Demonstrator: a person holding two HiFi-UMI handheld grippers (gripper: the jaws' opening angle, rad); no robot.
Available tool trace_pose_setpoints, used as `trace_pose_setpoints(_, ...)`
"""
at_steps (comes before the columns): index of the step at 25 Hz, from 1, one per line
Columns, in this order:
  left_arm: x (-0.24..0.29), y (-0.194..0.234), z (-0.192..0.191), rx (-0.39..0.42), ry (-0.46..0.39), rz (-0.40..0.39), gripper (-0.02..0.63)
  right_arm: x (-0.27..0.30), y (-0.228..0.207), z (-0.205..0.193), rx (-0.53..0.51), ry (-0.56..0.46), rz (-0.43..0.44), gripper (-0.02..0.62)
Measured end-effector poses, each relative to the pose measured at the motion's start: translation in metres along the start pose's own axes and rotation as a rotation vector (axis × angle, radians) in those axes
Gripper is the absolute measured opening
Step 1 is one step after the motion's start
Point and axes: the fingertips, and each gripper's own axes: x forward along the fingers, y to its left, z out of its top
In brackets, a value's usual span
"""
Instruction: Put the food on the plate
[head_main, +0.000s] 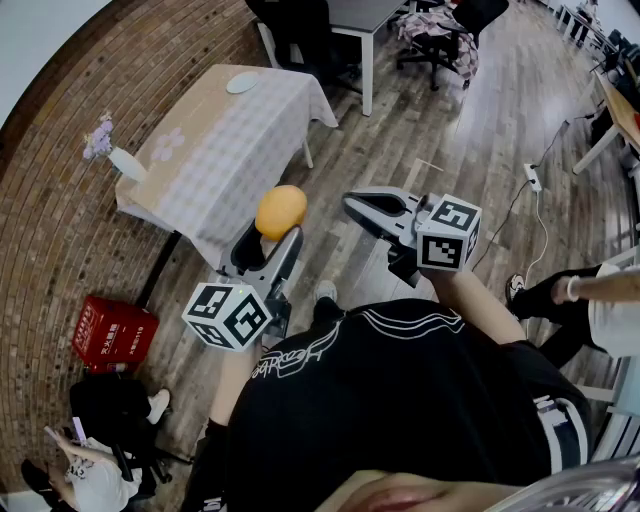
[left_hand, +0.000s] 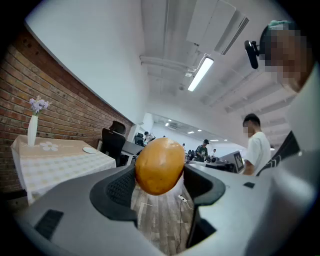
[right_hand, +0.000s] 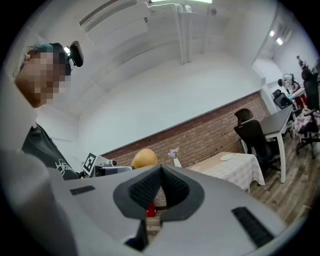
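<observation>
A round orange-yellow piece of food (head_main: 281, 211) sits between the tips of my left gripper (head_main: 272, 235), which is shut on it and held out over the wooden floor. In the left gripper view the food (left_hand: 159, 165) fills the gap, and both pads (left_hand: 121, 187) press its sides. A small white plate (head_main: 241, 83) lies at the far end of a cloth-covered table (head_main: 200, 150), well ahead of the food. My right gripper (head_main: 352, 203) is level with the left one, off to its right, with its jaws shut on nothing (right_hand: 161, 187).
A white vase with purple flowers (head_main: 118, 158) stands at the table's near left corner. A red crate (head_main: 113, 333) sits on the floor by the brick wall. A seated person (head_main: 95, 470) is at lower left, a person's leg (head_main: 560, 295) at right, and office chairs (head_main: 445, 35) beyond the table.
</observation>
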Motion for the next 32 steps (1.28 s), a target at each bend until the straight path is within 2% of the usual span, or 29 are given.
trace_pose_setpoints(10, 0.002, 0.000, -0.006, -0.006, 0.009, -0.006, 0.302, -0.001, -0.002, -0.007, 0.010, 0.011, -0.008, -0.004)
trace_pose_setpoints(20, 0.021, 0.017, -0.018, -0.015, 0.026, -0.005, 0.302, 0.005, -0.030, -0.025, -0.013, 0.036, -0.048, -0.003)
trace_pose_setpoints(32, 0.070, 0.093, 0.006, -0.051, 0.047, -0.027, 0.302, 0.066, -0.099, -0.010, 0.039, 0.046, -0.098, -0.003)
